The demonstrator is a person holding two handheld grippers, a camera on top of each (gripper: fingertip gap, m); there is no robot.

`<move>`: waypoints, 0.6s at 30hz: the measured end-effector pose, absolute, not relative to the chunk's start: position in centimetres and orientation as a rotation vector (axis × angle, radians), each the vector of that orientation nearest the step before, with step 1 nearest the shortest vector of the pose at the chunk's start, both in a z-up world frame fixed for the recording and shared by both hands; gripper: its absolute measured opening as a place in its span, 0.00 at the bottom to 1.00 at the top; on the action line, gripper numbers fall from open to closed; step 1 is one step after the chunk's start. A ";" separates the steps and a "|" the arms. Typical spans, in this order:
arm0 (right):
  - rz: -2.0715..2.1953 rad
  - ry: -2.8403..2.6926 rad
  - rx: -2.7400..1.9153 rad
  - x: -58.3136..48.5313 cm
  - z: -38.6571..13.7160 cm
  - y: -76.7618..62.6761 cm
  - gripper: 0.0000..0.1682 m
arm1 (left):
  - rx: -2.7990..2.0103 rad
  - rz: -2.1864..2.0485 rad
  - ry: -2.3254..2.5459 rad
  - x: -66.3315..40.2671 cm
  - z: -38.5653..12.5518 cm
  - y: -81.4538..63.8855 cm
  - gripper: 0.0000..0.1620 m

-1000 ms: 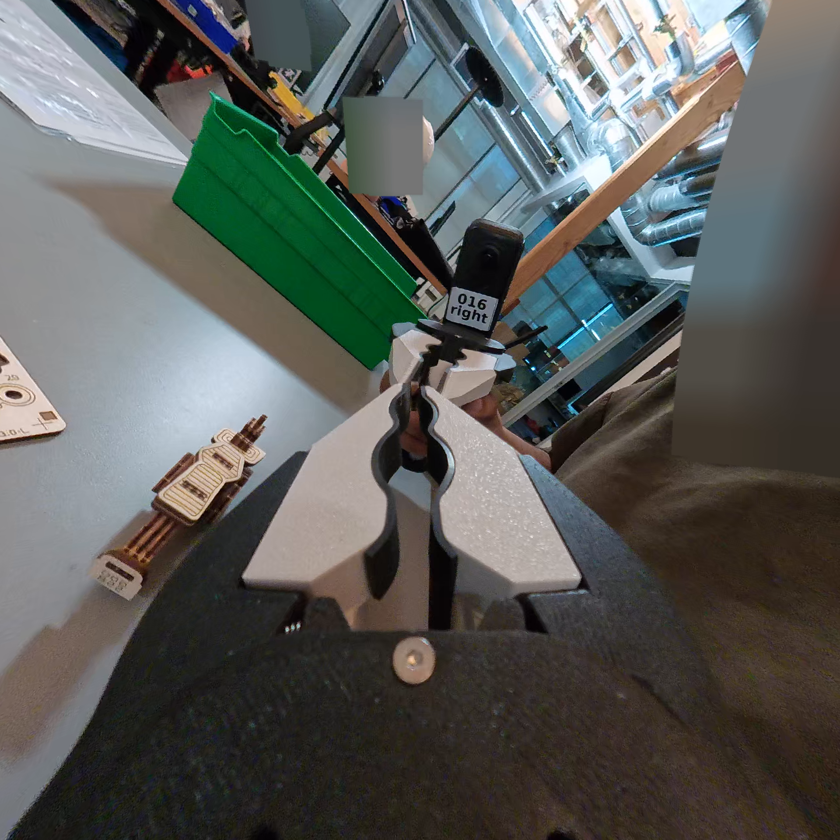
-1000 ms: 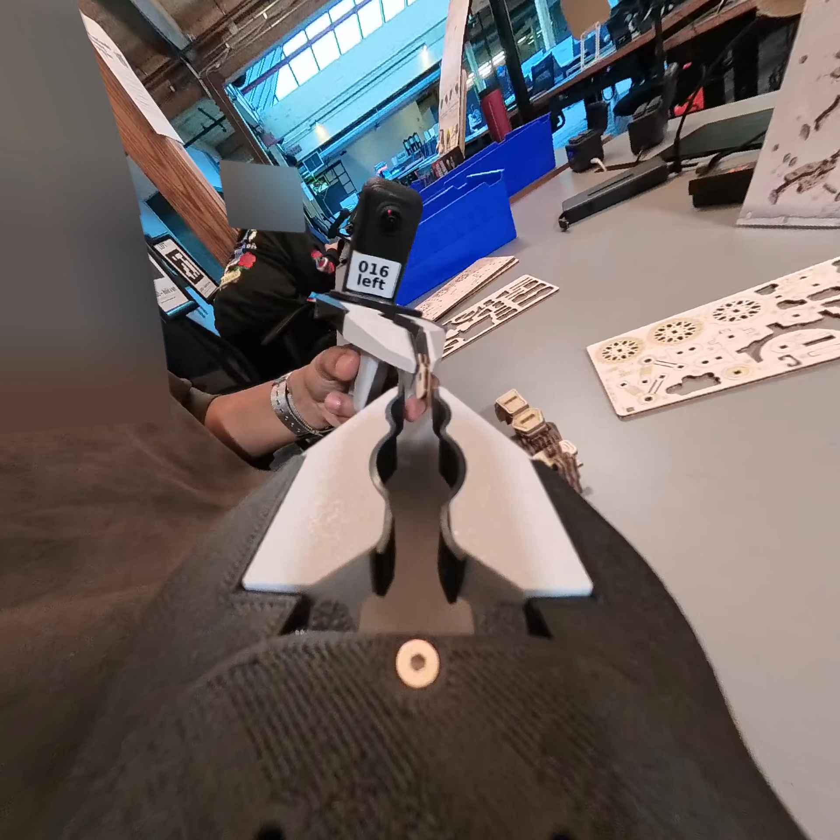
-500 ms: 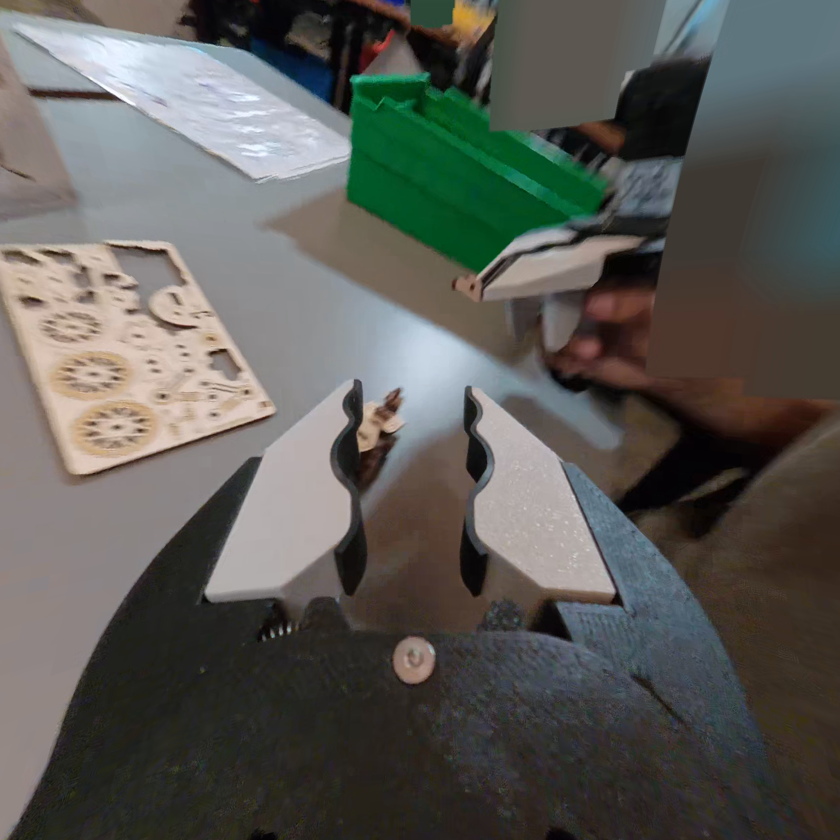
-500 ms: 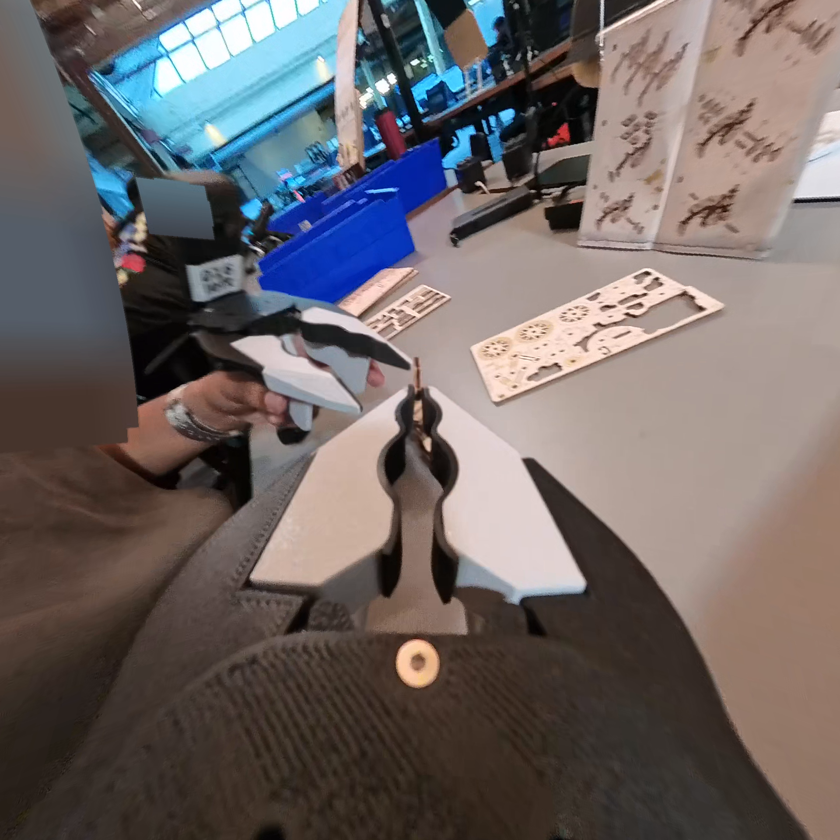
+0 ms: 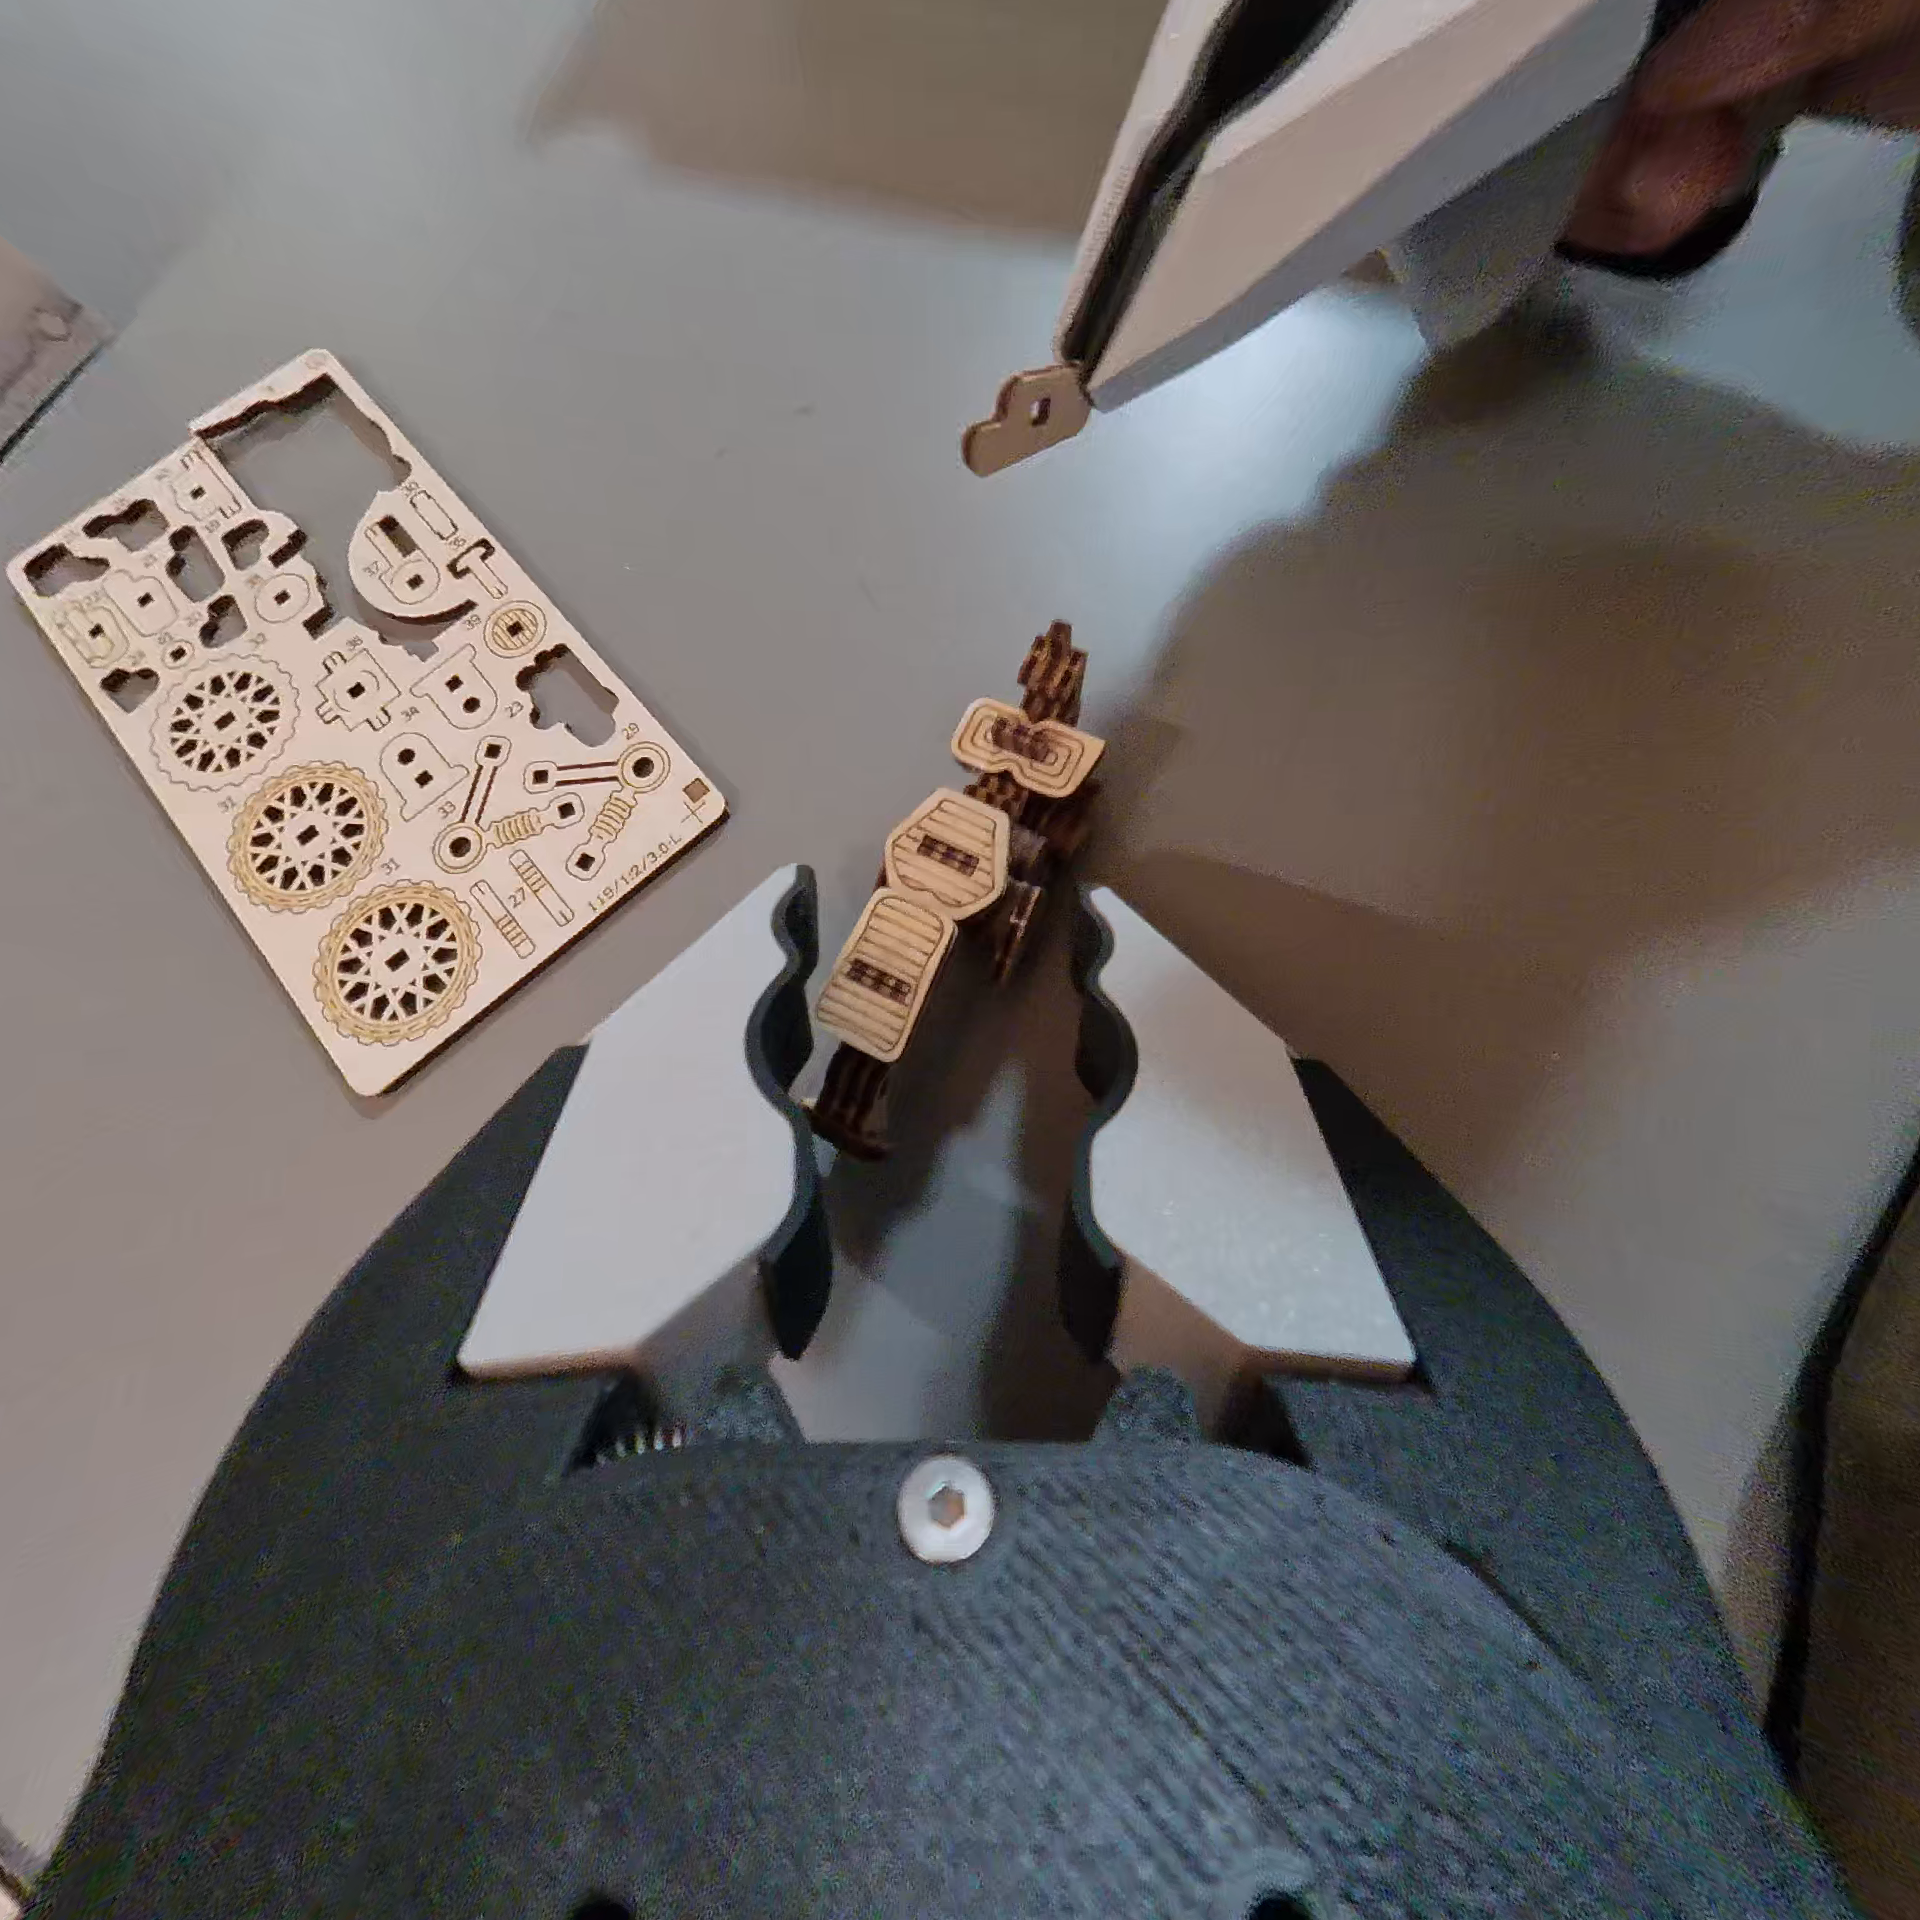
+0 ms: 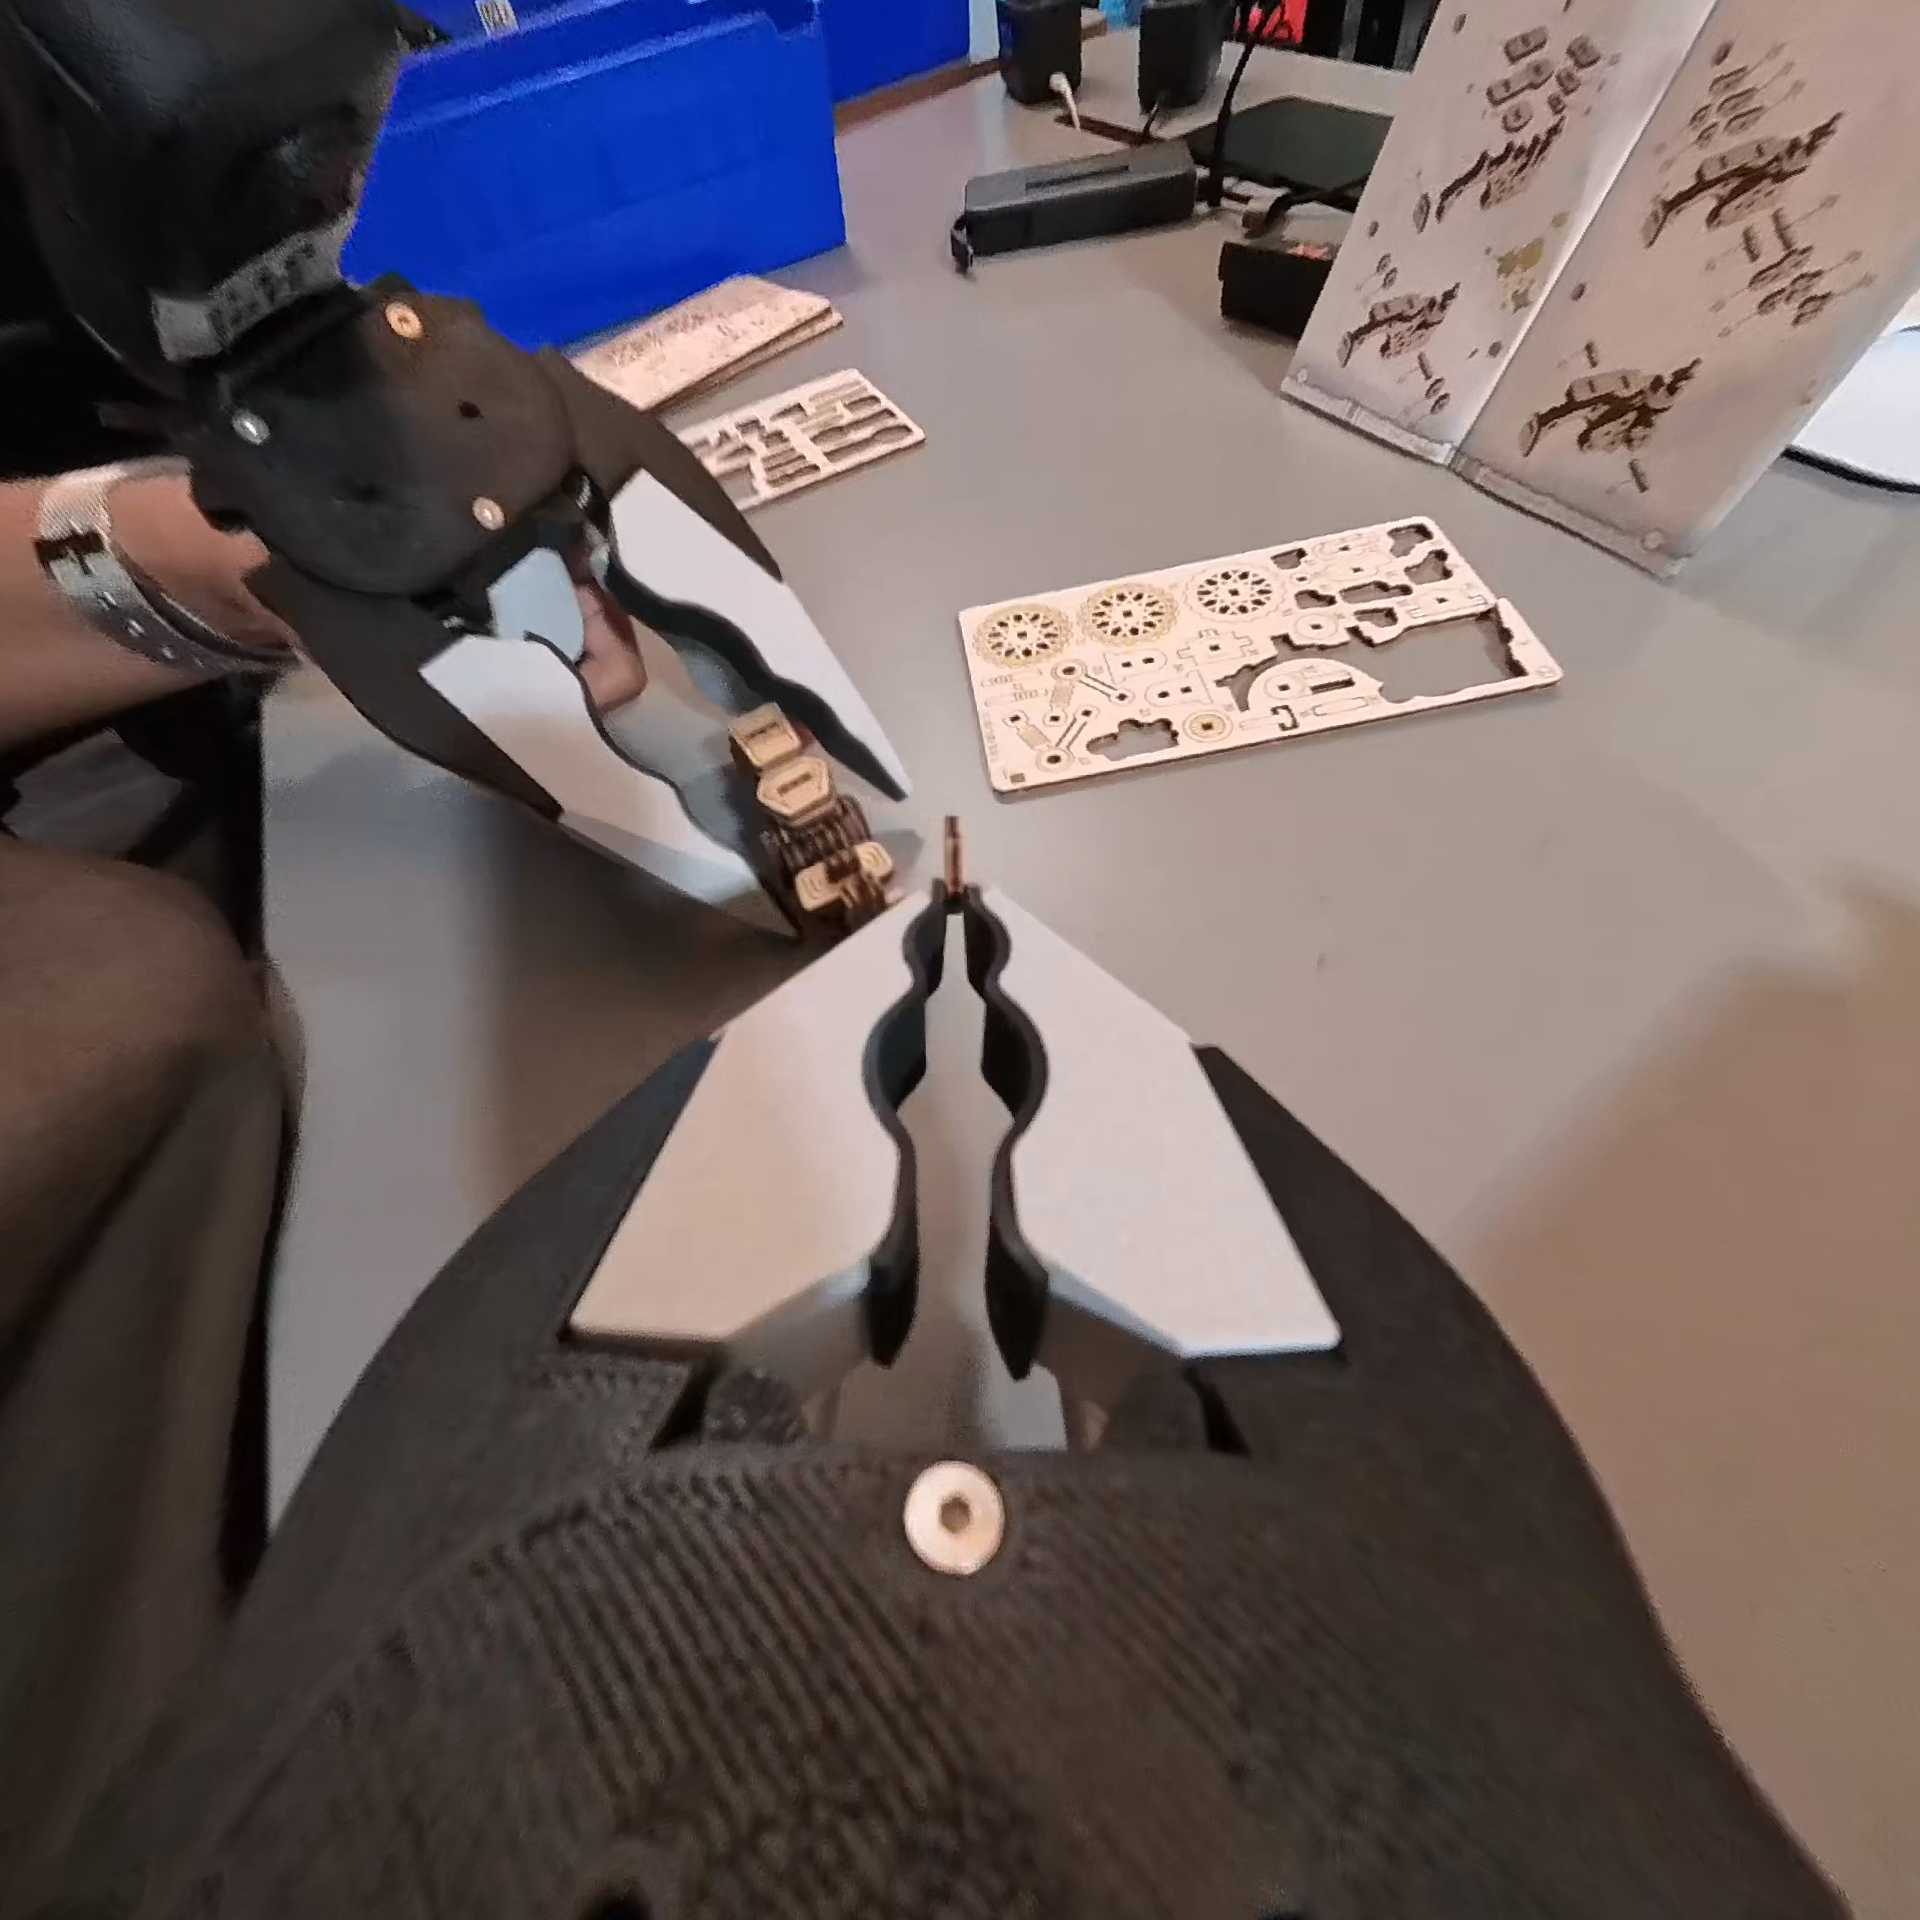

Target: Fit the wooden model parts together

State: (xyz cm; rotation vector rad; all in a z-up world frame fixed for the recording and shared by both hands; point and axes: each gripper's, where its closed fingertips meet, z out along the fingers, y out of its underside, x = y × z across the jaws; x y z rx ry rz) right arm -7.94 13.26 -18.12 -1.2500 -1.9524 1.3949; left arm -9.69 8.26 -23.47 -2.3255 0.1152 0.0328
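The left gripper [image 5: 940, 914] stands spread around the wooden model [image 5: 961, 883] lying on the table [image 5: 727, 312]; the right gripper [image 6: 954, 914] pinches a small wooden part [image 5: 1023, 418] at its tips, just beside.

Matt grey table [image 5: 727, 260] — pale laser-cut wooden sheet [image 5: 343, 727].

Even indoor light, soft shadows, perhaps edge-blurred.
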 end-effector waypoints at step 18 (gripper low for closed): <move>1.422 -2.238 -0.922 -6.0 -19.4 10.4 0.00 | -1.996 0.060 0.670 -4.4 -20.9 7.0 0.18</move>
